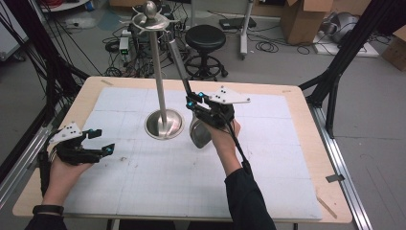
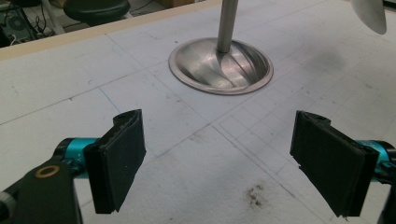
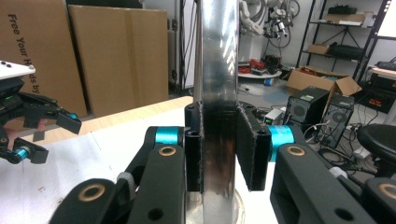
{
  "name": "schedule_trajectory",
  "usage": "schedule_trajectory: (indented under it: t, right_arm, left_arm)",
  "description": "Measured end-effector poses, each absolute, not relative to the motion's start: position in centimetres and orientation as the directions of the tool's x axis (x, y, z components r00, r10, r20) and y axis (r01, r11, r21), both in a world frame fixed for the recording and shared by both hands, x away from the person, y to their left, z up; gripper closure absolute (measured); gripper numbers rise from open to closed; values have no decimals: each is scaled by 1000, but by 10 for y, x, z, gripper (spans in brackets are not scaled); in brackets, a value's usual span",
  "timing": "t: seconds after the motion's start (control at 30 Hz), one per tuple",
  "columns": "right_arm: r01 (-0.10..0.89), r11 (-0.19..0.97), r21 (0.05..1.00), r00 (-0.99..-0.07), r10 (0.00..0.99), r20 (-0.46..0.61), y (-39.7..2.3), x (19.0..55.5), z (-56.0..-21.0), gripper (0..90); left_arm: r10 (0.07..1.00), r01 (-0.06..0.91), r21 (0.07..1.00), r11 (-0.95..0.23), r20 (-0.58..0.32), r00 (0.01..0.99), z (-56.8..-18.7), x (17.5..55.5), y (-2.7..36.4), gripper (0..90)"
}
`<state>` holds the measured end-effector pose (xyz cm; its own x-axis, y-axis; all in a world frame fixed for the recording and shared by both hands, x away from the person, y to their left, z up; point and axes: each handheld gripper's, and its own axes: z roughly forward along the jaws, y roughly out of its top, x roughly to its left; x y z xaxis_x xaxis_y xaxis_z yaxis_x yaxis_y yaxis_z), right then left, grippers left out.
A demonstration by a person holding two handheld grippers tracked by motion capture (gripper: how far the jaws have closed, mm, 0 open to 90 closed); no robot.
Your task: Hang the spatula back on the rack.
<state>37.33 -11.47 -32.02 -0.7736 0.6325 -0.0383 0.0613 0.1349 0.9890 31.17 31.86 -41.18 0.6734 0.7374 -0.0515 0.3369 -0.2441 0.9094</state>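
Two tools. High view: right tool (image 1: pixel 197 101) clamped on a ladle (image 1: pixel 200 133) handle, bowl resting mid-counter (image 1: pixel 306 158) beside the stand (image 1: pixel 163 123). Left gripper view: left tool (image 2: pixel 219 163) pads apart, empty. Right gripper view: handle (image 3: pixel 217 107) squarely pinched; lift it upright toward the stand's hooks.

We look down on a pale wooden tabletop (image 1: pixel 297 98), most of it covered by a white sheet (image 1: pixel 158 182) marked with faint grid lines and a few dark smudges near its left half. On the sheet, toward the far middle, we see the round, dished metal base (image 1: pixel 164 124) of a tall stand, its slim pole rising upright from the centre. Just to its right, a second polished metal piece (image 1: pixel 200 134) meets the sheet. A strip of bare wood frames the sheet on every side.
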Motion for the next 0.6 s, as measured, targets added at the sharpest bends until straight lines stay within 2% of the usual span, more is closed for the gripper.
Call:
schedule_trajectory:
  t: [0.27,0.43,0.53,0.6]
  right_arm:
    - [71,149,986,-776,630,-40,-109,377,-320,717]
    - [69,153,986,-754,655,-49,-109,377,-316,560]
    - [97,158,983,-752,658,-31,-115,376,-314,406]
    - [109,161,981,-754,656,-24,-121,373,-313,373]
  left_arm:
    - [737,337,909,-245,-51,673,-412,312,319,184]
    - [737,335,910,-245,-49,674,-412,312,319,184]
    - [738,335,911,-242,-52,673,-412,312,319,184]
    - [740,334,912,-238,-53,671,-412,312,319,183]
